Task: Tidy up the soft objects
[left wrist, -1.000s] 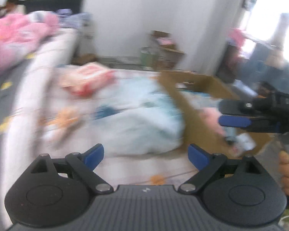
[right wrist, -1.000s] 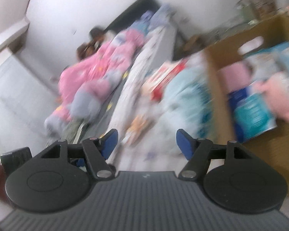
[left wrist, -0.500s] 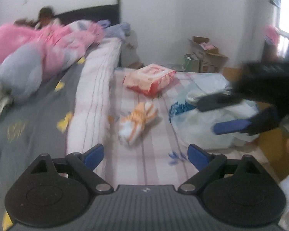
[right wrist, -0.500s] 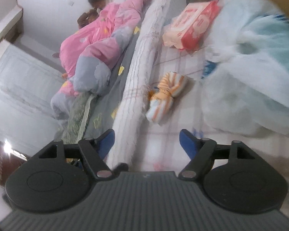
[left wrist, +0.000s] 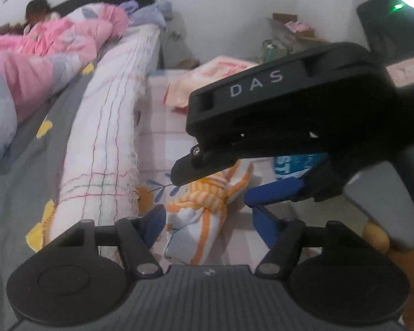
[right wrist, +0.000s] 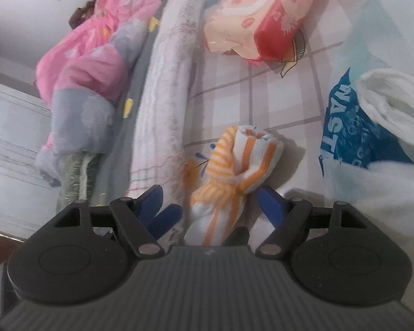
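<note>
Right wrist view: the right gripper [right wrist: 216, 207] has its blue fingers spread to either side of the knotted orange-and-white striped cloth [right wrist: 231, 182], low in the frame's centre on the checked sheet [right wrist: 262, 88], under a red tissue pack [right wrist: 262, 16]. In the left wrist view the left gripper [left wrist: 209, 226] is likewise spread around that cloth [left wrist: 204, 215]

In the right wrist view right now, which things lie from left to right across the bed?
Pink quilt → rolled white blanket → orange striped cloth bundle → white and blue plastic bag.
</note>
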